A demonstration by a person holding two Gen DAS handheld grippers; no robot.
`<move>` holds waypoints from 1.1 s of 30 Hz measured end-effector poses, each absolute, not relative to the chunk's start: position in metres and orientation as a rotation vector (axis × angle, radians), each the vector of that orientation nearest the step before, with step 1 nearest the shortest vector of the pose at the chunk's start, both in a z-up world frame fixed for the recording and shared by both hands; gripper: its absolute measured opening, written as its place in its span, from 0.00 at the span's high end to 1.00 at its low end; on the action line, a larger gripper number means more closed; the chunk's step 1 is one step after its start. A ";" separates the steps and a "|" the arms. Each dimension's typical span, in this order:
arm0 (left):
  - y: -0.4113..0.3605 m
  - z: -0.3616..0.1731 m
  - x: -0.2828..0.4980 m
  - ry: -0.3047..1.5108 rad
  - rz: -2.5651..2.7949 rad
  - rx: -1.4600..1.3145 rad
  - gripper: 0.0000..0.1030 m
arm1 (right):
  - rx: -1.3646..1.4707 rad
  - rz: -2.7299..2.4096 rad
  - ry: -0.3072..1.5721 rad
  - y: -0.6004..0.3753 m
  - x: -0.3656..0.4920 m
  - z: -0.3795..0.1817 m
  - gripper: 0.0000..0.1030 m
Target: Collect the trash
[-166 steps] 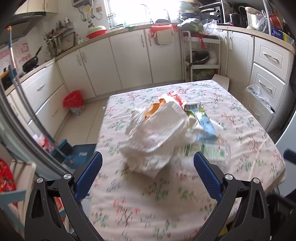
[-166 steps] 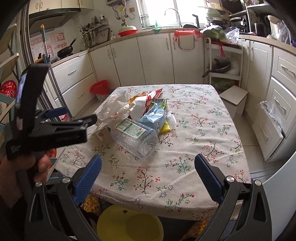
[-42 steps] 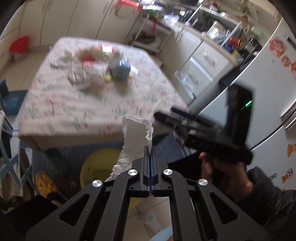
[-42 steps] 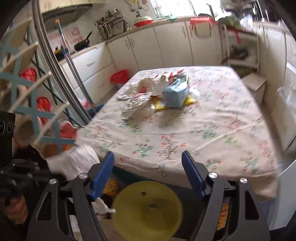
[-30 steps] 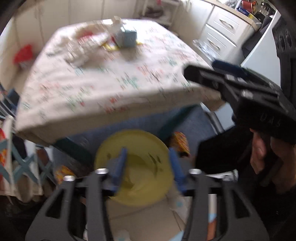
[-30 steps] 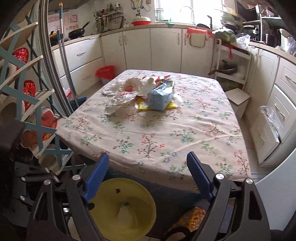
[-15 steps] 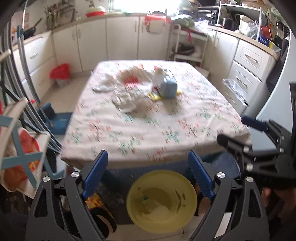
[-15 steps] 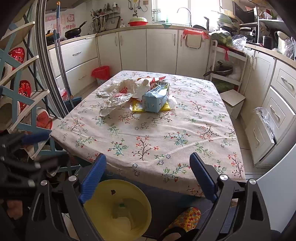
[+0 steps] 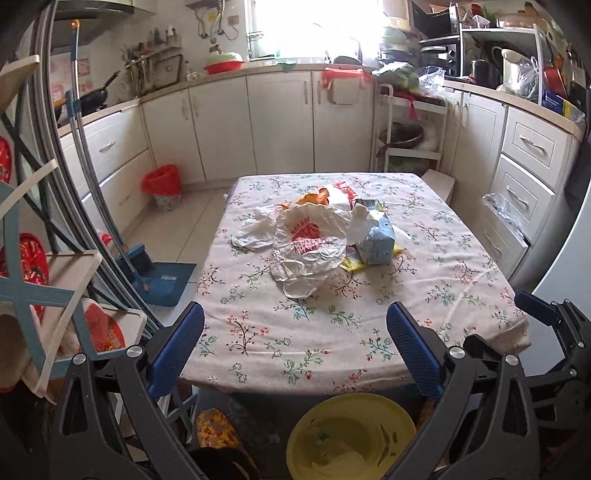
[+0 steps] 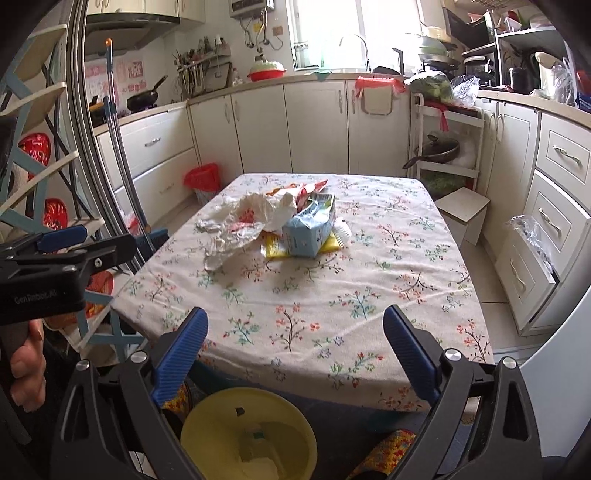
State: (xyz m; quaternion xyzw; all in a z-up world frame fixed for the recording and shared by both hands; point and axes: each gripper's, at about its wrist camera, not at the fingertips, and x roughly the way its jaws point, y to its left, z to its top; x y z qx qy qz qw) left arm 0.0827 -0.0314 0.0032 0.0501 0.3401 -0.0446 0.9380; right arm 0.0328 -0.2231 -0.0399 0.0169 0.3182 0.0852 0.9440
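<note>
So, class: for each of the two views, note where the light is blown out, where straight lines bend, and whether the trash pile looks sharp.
Left wrist view: window blown out white, broom handle bowed, trash pile sharp. Right wrist view: window glares, cabinet drawers curve at the edge, pile sharp.

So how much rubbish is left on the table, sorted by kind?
White crumpled bags: 2, as far as the heap shows
Light blue carton: 1
Yellow wrapper: 1
Red and orange wrapper: 1
Clear plastic scrap: 1
Total: 6
</note>
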 end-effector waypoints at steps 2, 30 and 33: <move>-0.033 0.004 0.082 0.687 -0.090 0.112 0.08 | 0.038 0.175 0.646 -0.222 0.034 -0.041 0.11; -0.022 -0.008 0.094 0.744 -0.100 0.079 0.08 | 0.039 0.183 0.670 -0.210 0.047 -0.048 0.10; -0.022 -0.009 0.095 0.743 -0.099 0.078 0.08 | 0.039 0.182 0.670 -0.210 0.048 -0.048 0.10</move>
